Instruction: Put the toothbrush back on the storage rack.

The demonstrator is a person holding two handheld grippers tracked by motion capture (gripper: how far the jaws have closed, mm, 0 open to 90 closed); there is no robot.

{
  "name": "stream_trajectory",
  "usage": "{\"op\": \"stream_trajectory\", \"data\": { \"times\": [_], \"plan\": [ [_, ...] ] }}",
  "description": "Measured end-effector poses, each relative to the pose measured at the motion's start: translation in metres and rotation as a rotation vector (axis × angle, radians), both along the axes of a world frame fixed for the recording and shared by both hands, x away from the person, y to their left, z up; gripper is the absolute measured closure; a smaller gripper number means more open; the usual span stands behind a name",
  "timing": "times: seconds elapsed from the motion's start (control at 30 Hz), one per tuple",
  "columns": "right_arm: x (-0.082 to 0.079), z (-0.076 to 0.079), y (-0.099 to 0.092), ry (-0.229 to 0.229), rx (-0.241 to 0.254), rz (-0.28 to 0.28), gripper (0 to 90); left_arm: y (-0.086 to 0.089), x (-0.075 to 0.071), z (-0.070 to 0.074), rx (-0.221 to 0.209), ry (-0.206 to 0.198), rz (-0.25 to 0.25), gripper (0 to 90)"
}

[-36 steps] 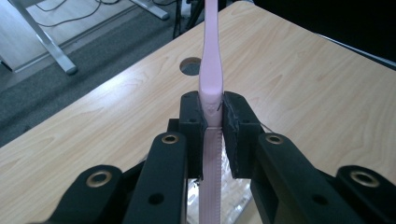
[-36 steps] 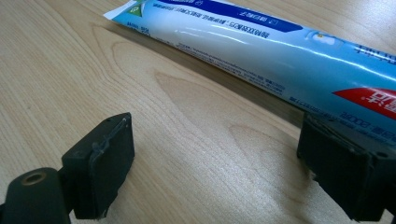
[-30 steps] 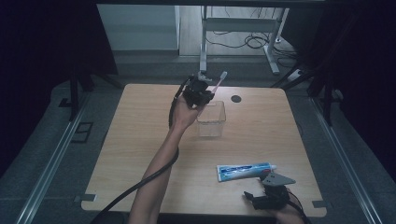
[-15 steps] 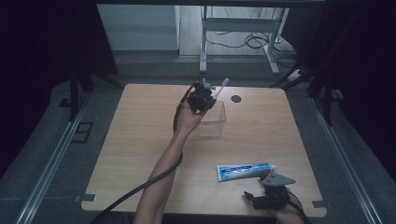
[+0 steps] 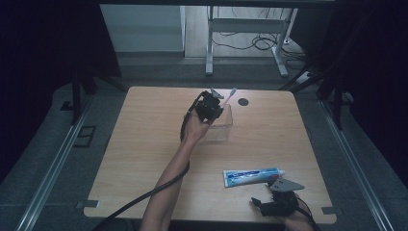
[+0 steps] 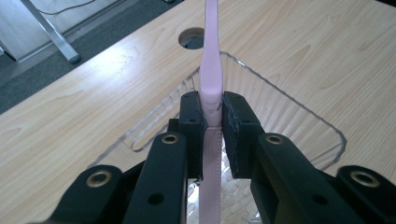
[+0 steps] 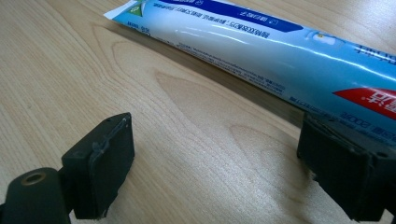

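Observation:
A pink toothbrush (image 6: 211,70) is clamped by its handle in my left gripper (image 6: 212,116), which is shut on it. Its handle end hangs down into a clear plastic container (image 6: 289,112). In the high view, my left gripper (image 5: 210,103) hovers at the container's (image 5: 220,130) far left corner, and the toothbrush (image 5: 231,92) head pokes up to the right. A blue-and-white toothpaste tube (image 5: 252,176) lies on the table near the front right. My right gripper (image 5: 261,203) rests just in front of it, jaws open. The tube (image 7: 261,51) lies just beyond my right gripper's (image 7: 224,154) jaws.
The wooden table (image 5: 144,144) has a round cable hole (image 5: 243,101) at the back, right of the container. A desk frame and cables stand on the floor behind the table. A cable trails from the left gripper along the forearm.
My left gripper has sunk with the toothbrush toward the container and shifted a little to the right. The right gripper has stayed put.

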State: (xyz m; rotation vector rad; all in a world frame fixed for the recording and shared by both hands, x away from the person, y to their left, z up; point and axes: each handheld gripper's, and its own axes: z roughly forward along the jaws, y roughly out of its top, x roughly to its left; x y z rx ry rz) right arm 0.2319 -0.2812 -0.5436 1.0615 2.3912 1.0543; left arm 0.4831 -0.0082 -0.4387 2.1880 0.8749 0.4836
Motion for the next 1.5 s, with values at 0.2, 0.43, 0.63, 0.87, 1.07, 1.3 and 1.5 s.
{"op": "stream_trajectory", "data": {
  "times": [0.2, 0.43, 0.63, 0.87, 1.07, 1.3, 1.5],
  "plan": [
    [0.000, 0.000, 0.000, 0.001, 0.000, 0.000, 10.9, -0.002, 0.000, -0.005, 0.002, 0.008, 0.003, 78.8],
    [0.000, 0.000, 0.000, 0.001, 0.000, 0.000, 10.9, -0.004, -0.001, -0.013, 0.019, 0.024, -0.001, 78.8],
    [0.000, 0.000, 0.000, 0.001, 0.000, -0.001, 10.9, -0.006, -0.001, -0.014, 0.047, 0.029, -0.006, 78.7],
    [0.000, 0.000, 0.000, 0.001, 0.000, 0.000, 10.9, -0.009, 0.000, -0.015, 0.079, 0.059, -0.010, 78.4],
    [0.000, 0.000, 0.000, 0.001, 0.000, 0.000, 10.9, -0.010, 0.000, -0.016, 0.101, 0.064, -0.002, 77.4],
    [0.000, 0.000, 0.000, 0.001, 0.000, 0.000, 10.9, -0.009, -0.001, -0.015, 0.092, 0.063, 0.008, 66.4],
    [0.000, 0.000, 0.000, 0.001, 0.000, 0.000, 10.9, -0.007, -0.003, -0.009, 0.069, 0.048, 0.017, 55.8]
  ]
}}
